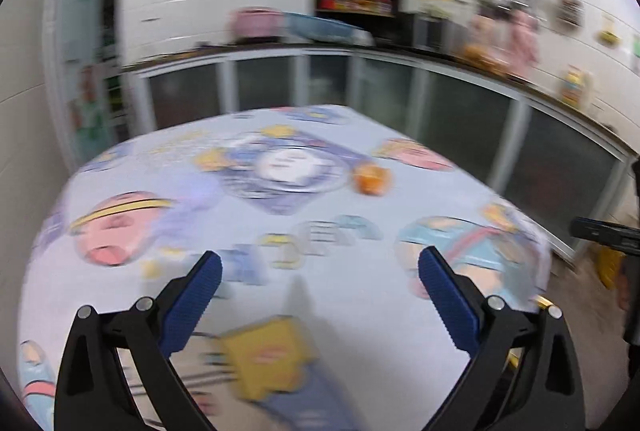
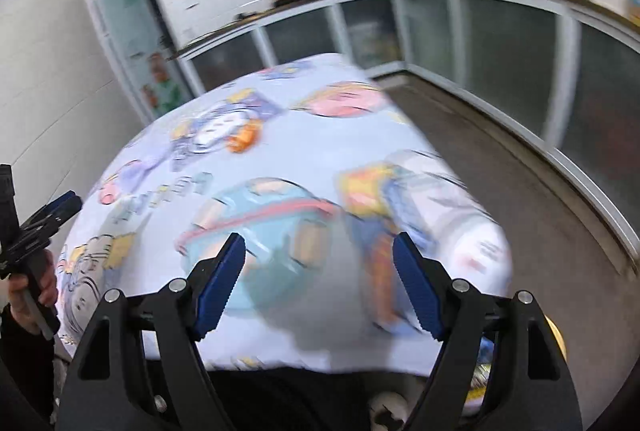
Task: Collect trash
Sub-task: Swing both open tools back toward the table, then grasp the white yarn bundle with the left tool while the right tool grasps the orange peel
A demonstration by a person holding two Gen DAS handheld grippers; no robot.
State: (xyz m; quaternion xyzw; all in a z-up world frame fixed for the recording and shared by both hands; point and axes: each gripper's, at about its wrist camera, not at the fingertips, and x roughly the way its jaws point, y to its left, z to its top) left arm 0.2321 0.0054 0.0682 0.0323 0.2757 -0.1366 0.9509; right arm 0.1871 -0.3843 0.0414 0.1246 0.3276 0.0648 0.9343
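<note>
Both views are motion-blurred. A small orange piece of trash (image 1: 371, 180) lies on the cartoon-print tablecloth (image 1: 360, 291) past the table's middle; it also shows in the right wrist view (image 2: 244, 140). My left gripper (image 1: 320, 267) is open and empty above the near part of the table, well short of the orange piece. My right gripper (image 2: 318, 251) is open and empty above the table's near right end. The left gripper also shows at the left edge of the right wrist view (image 2: 56, 215), held in a hand.
A kitchen counter with glass-front cabinets (image 1: 460, 99) runs behind and right of the table, carrying a pink basin (image 1: 256, 23) and a blue basin (image 1: 320, 27). Grey floor (image 2: 500, 151) lies right of the table. A yellow object (image 1: 610, 263) stands on the floor at right.
</note>
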